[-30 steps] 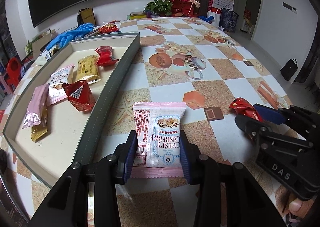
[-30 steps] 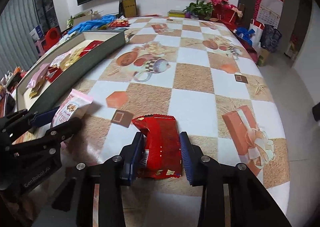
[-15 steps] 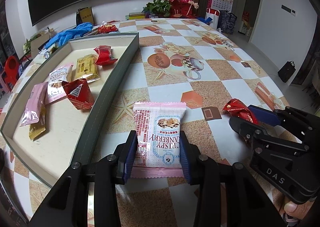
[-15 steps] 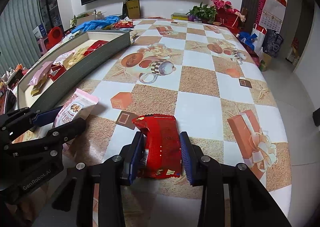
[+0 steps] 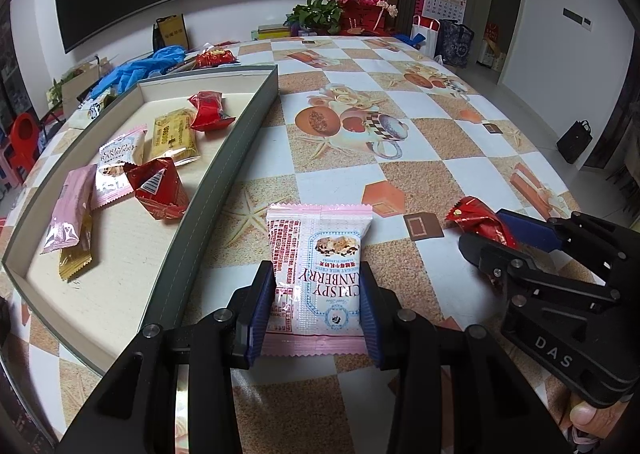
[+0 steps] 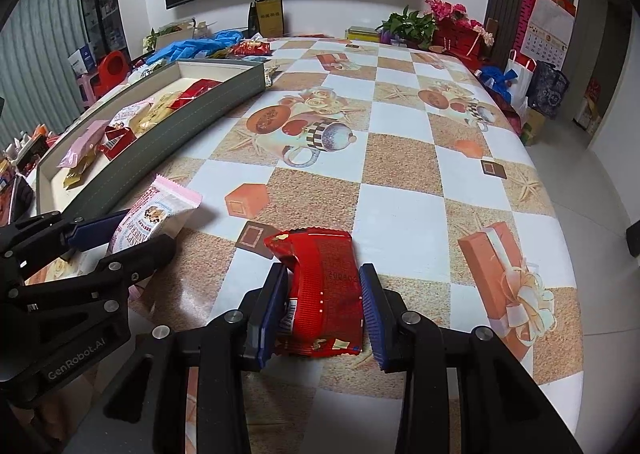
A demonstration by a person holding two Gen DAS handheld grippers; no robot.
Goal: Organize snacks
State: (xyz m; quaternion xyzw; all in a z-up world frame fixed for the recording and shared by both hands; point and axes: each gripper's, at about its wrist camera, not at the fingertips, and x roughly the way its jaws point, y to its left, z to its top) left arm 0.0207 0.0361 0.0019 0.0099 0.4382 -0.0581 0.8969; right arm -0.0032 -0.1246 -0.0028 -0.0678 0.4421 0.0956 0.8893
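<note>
My left gripper (image 5: 316,306) is shut on a pink-and-white cranberry snack packet (image 5: 320,270), held just right of the grey tray (image 5: 224,174). The packet also shows in the right wrist view (image 6: 154,214). My right gripper (image 6: 322,306) is shut on a red snack packet (image 6: 324,294) above the checked tablecloth; in the left wrist view the red packet (image 5: 476,220) sticks out from the right gripper's fingers (image 5: 524,232). The tray holds several snack packets, among them a red one (image 5: 158,190), a gold one (image 5: 174,136) and a pink one (image 5: 70,212).
Blue gloves (image 5: 136,66) and a red packet (image 5: 214,56) lie beyond the tray's far end. Flowers and a plant (image 6: 424,24) stand at the table's far edge. The table's right edge (image 6: 560,214) drops to the floor.
Both grippers have lifted a little and drawn back with their packets; the table and tray sit slightly lower and farther in view. Both grips are unchanged.
</note>
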